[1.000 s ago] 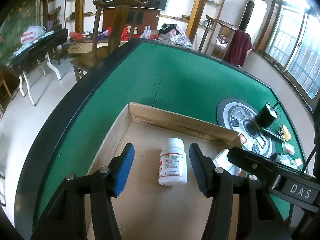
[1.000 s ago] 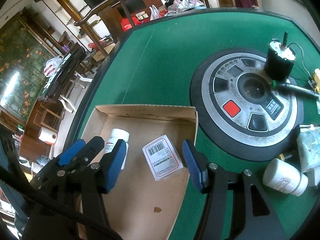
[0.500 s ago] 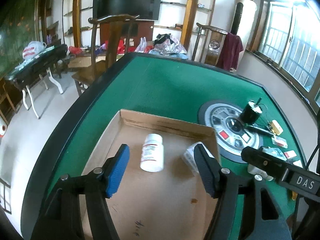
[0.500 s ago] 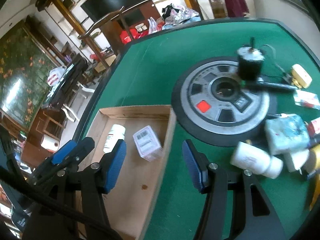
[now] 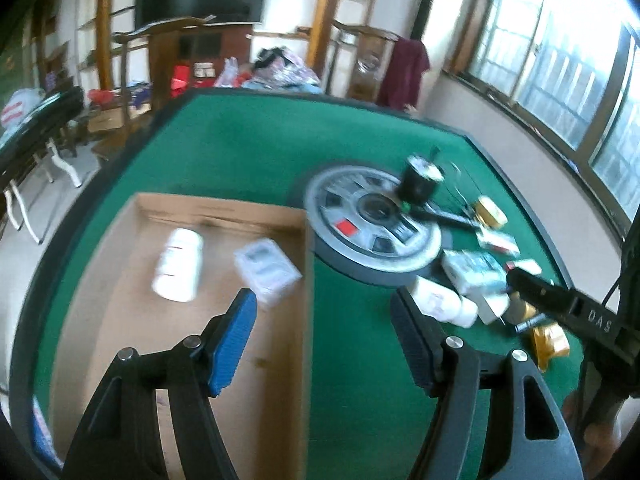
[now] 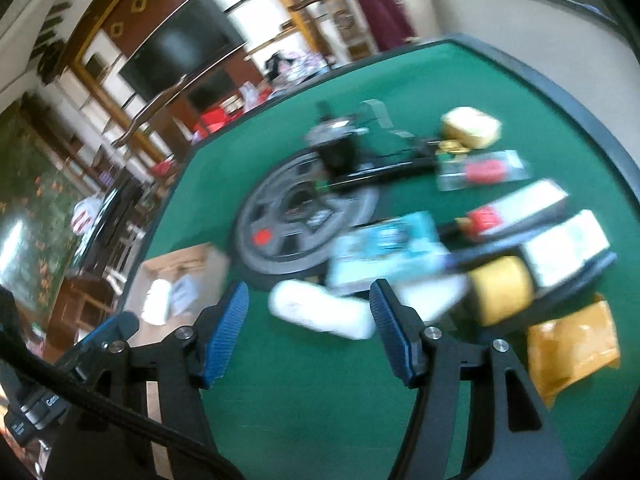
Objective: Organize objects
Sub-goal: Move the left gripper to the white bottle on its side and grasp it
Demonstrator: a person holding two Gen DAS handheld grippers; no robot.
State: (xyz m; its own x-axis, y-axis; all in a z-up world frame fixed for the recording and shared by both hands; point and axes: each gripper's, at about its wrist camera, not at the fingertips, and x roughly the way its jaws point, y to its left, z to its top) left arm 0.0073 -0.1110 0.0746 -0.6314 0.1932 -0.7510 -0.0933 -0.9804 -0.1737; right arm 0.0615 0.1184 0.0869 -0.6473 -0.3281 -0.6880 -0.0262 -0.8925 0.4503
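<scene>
- My left gripper is spread wide with nothing between its blue pads; it hovers over the right wall of the cardboard box, one finger above the box floor, the other above the green felt table.
- In the box, toward its far end: a white pill bottle lying on its side, and just to its right a small white packet with a printed label. They lie close; I cannot tell whether they touch.
- My right gripper is likewise released and empty, held above the felt, with a second white bottle lying on its side on the table, seen between the two fingers.
- Just beyond that bottle sits a light blue packet, and to its right a yellow roll and an orange-yellow pouch near the table's right edge.
- Further right and farther off: a pale box and a red-and-white carton; both are blurred, so their print is unreadable.
- A round grey control dial plate with a red button occupies the table centre, a black cylinder standing on its far rim.
- Both views are motion-blurred.
</scene>
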